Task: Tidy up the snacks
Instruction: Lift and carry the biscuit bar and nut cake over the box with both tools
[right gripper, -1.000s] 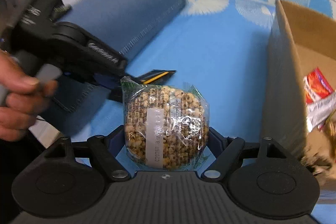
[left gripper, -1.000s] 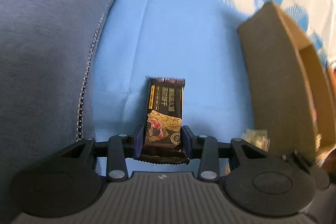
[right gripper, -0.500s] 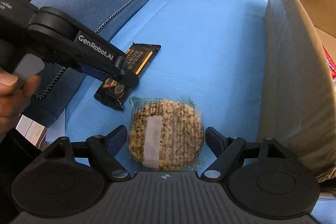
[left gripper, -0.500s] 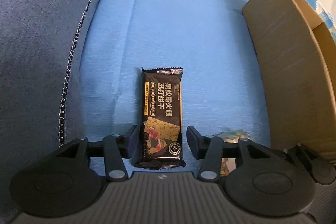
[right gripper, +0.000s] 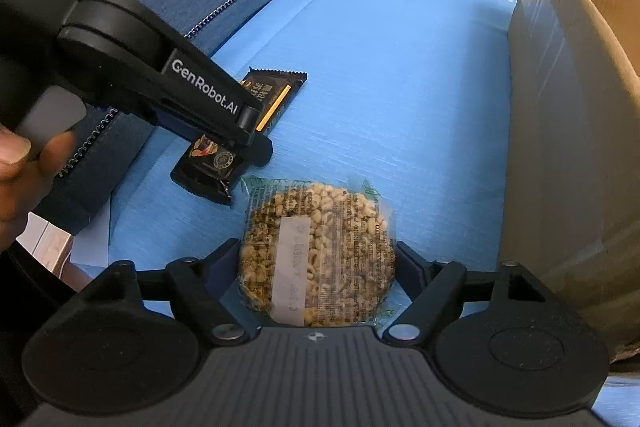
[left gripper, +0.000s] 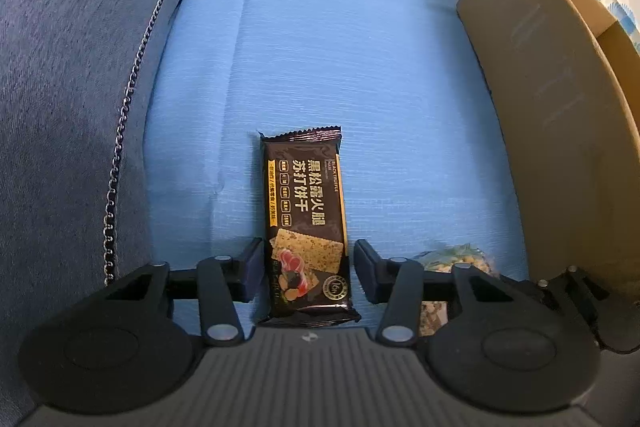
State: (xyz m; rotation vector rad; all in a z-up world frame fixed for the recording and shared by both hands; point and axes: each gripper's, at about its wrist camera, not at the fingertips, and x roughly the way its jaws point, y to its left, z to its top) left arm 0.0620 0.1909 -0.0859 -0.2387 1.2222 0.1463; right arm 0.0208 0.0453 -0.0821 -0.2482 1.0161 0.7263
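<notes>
A black cracker bar (left gripper: 306, 223) lies flat on the blue cloth (left gripper: 360, 67). My left gripper (left gripper: 308, 271) is open, its fingers on either side of the bar's near end with small gaps. The bar also shows in the right wrist view (right gripper: 240, 131), partly under the left gripper (right gripper: 256, 147). A round clear pack of puffed grain cake (right gripper: 316, 259) lies on the cloth between the fingers of my right gripper (right gripper: 316, 267), which is open around it. A corner of the pack shows in the left wrist view (left gripper: 456, 259).
A cardboard box (left gripper: 560, 107) stands on the right, its near wall close to both grippers; it also shows in the right wrist view (right gripper: 572, 131). A dark blue cushion with a zipper (left gripper: 72, 87) runs along the left. A hand (right gripper: 24, 179) holds the left gripper.
Both grippers have come down to the cloth and opened. The cracker bar and the grain cake pack, held a second ago, now lie on the cloth between the open fingers.
</notes>
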